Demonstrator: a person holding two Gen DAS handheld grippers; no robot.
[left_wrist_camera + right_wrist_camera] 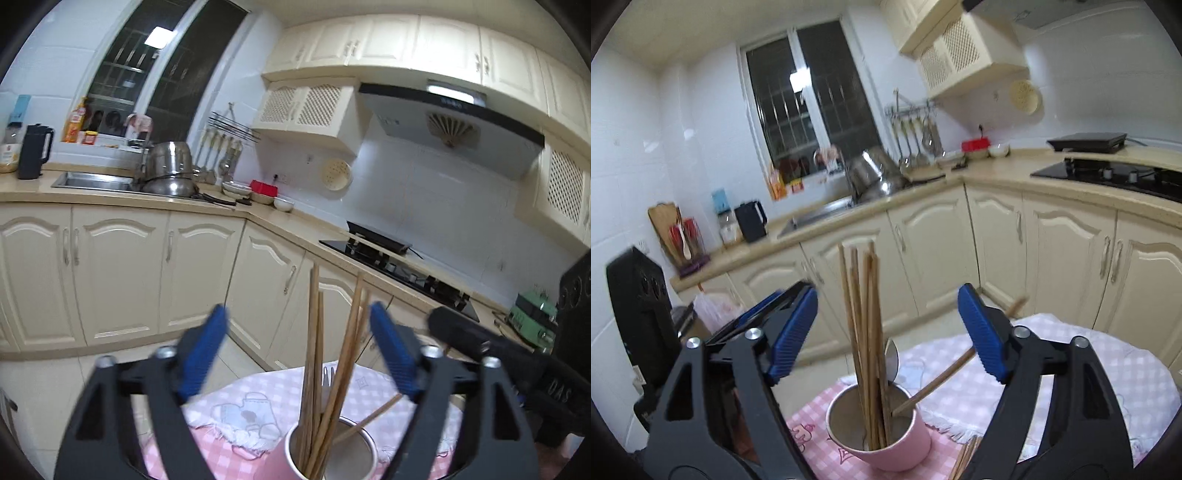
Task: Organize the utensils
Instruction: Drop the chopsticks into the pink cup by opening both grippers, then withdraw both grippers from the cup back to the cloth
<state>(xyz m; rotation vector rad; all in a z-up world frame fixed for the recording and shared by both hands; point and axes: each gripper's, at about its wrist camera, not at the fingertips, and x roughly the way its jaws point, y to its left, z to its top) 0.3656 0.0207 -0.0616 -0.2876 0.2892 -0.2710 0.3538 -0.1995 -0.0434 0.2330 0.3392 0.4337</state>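
Note:
A pink cup (280, 461) with a steel inside stands on the round table's pink checked cloth (258, 387). Several wooden chopsticks (314, 369) stand in it, and one leans far right over the rim. A metal utensil (327, 380) pokes up among them. My left gripper (299, 310) is open, its blue pads on either side of the chopstick tops without touching them. In the right wrist view the cup (908, 446) and chopsticks (864, 332) sit between the blue pads of my open right gripper (888, 291), which holds nothing. More chopsticks (966, 458) lie on the cloth by the cup.
Cream cabinets (122, 266) and a beige counter run behind the table, with a sink (92, 181), steel pots (170, 170) and a black hob (399, 269). A black box (639, 314) stands left of the table. The other gripper (480, 339) reaches in from the right.

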